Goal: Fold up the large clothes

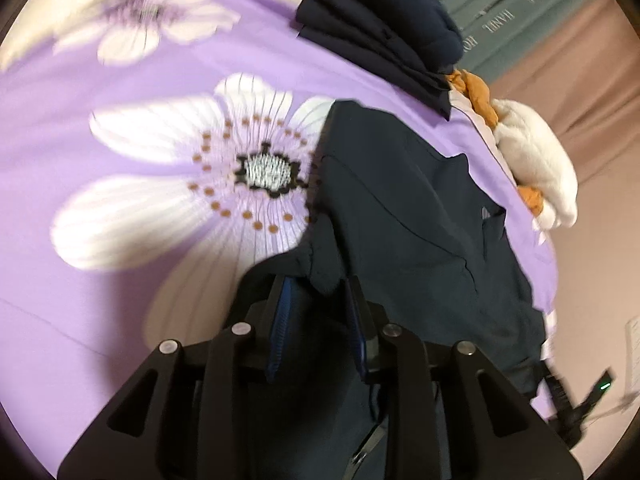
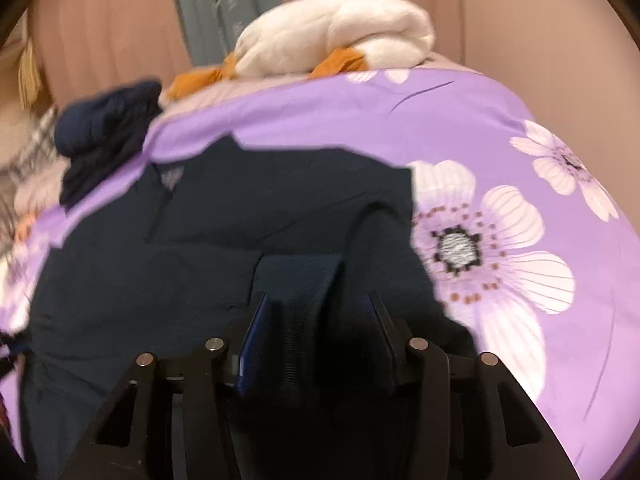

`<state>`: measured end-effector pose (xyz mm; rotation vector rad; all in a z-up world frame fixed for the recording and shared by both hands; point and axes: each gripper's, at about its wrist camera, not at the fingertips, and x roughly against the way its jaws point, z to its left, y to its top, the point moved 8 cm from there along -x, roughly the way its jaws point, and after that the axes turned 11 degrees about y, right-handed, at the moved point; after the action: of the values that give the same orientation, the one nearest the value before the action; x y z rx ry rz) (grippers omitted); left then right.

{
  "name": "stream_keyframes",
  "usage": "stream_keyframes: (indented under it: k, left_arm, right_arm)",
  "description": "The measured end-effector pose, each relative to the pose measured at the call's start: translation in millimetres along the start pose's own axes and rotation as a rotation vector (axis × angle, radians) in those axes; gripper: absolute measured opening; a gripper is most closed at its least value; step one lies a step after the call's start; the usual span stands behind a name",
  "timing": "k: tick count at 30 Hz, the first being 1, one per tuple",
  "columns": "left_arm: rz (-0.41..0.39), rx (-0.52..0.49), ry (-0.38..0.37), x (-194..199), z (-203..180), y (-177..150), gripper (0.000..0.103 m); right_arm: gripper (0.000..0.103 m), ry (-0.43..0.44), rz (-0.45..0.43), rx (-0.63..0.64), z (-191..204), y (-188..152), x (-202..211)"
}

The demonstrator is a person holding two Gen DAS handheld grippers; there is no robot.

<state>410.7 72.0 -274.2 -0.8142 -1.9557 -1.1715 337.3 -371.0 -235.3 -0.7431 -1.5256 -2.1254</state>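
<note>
**Inspector:** Your dark garment (image 1: 420,216) lies spread on the bed, on a purple bedspread (image 1: 120,152) printed with large white flowers. It sits toward the bed's edge, and one corner reaches back to your left gripper (image 1: 316,292).

**Operator:** Is the left one holding it?

**Inspector:** A bunched fold of the garment's edge sits between its jaws, which stand narrowly apart. Blur hides whether the blue pads (image 1: 282,320) press the cloth, so I cannot tell if you have a grip.

**Operator:** And the right?

**Inspector:** Your right gripper (image 2: 316,312) has a thick fold of the same garment (image 2: 248,208) rising between its jaws. The cloth fills the gap from pad to pad, and I read that as grasping the garment.

**Operator:** Anything else on the bed?

**Inspector:** A folded navy stack (image 1: 380,28) lies beyond the garment. A white fleecy bundle (image 2: 336,28) rests on orange cloth (image 2: 200,78) at the far edge, well apart from your jaws.
</note>
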Motion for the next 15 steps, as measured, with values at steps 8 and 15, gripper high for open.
stream_keyframes:
  k: [8,15]
  left_arm:
    - [-0.122,-0.317,0.027,9.4,-90.3,-21.5,0.027]
    - [-0.084,-0.467,0.074,-22.3,-127.8,-45.5,0.026]
  right_arm:
    - [0.044,0.072,-0.04,0.24,69.0,-4.9,14.1]
    - [0.033,0.104,0.063,0.417,129.8,-26.3,-41.9]
